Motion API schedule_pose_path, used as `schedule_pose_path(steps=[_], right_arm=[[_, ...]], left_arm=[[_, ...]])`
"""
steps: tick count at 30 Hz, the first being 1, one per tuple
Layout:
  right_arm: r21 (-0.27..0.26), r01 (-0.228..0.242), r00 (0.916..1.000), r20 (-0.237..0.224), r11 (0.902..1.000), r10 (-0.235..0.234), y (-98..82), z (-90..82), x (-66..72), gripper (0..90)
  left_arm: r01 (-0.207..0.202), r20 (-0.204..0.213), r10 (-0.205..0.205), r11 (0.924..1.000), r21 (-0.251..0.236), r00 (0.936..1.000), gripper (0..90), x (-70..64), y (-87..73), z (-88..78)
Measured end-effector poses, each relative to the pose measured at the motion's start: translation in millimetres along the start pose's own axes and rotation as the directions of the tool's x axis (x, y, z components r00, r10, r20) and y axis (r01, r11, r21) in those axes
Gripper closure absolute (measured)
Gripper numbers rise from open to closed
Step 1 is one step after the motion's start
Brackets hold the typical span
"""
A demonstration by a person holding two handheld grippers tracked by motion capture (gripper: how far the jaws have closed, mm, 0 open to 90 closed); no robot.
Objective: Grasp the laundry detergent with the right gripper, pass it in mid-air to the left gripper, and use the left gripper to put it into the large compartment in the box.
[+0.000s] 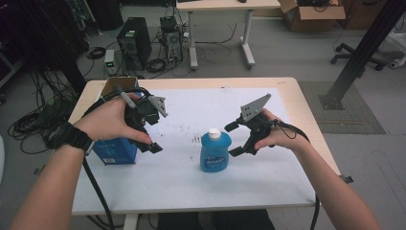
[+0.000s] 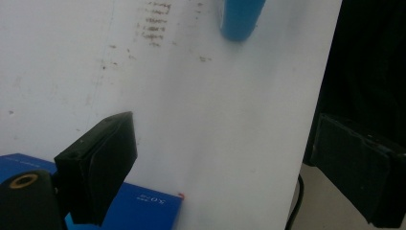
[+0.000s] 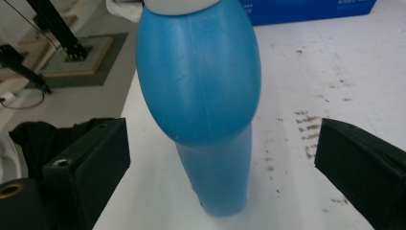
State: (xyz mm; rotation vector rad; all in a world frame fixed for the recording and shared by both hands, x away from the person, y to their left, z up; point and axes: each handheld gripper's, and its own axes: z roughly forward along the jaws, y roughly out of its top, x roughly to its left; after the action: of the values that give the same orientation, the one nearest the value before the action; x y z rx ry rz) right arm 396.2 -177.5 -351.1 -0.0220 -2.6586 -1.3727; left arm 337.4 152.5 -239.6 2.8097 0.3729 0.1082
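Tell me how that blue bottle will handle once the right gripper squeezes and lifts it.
The blue bottle looks like smooth plastic, so it may slip between the pads. Its body bulges near the top and narrows toward the base, so a sideways nudge could tip it. The walls probably give a little under pressure. The right gripper stands open beside it.

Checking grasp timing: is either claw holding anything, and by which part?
Nothing held. The right claw stands open around the blue bottle without touching; the left claw is open.

Left gripper [image 1: 152, 142]: black body, grey three-cornered plate on top, black cable trailing behind, brass-ringed screw hole beside one jaw. Right gripper [image 1: 233, 139]: same black build, grey plate, black cable. Black watch [image 1: 72, 136] behind left gripper; bare forearms.
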Motion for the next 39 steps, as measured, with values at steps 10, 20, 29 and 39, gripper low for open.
schedule_pose_path(steps=[10, 20, 29, 39], right_arm=[[-0.032, 0.009, 1.0000, -0.004, 0.9994, -0.009, -5.2, 21.1, 2.2, 6.0], [-0.066, -0.001, 1.0000, -0.003, 0.9978, 0.001, -7.4, 38.0, 3.2, 5.8], [-0.085, -0.004, 1.0000, -0.005, 0.9964, 0.003, -7.9, 45.5, 3.7, 5.1], [-0.084, -0.002, 0.9999, -0.015, 0.9965, 0.001, -7.4, 48.4, 4.2, 10.1]], left_arm=[[-0.003, 0.005, 0.003, 1.0000, -0.002, 1.0000, 8.8, 0.0, 0.5, 2.0], [-0.010, 0.005, 0.010, 0.9999, -0.009, 0.9999, 8.9, -1.5, 0.4, 2.5], [-0.017, 0.008, 0.017, 0.9998, -0.010, 0.9998, 8.8, -2.5, 1.9, 2.8], [-0.016, 0.006, 0.016, 0.9998, -0.010, 0.9999, 8.9, -2.8, 0.8, 2.0]])
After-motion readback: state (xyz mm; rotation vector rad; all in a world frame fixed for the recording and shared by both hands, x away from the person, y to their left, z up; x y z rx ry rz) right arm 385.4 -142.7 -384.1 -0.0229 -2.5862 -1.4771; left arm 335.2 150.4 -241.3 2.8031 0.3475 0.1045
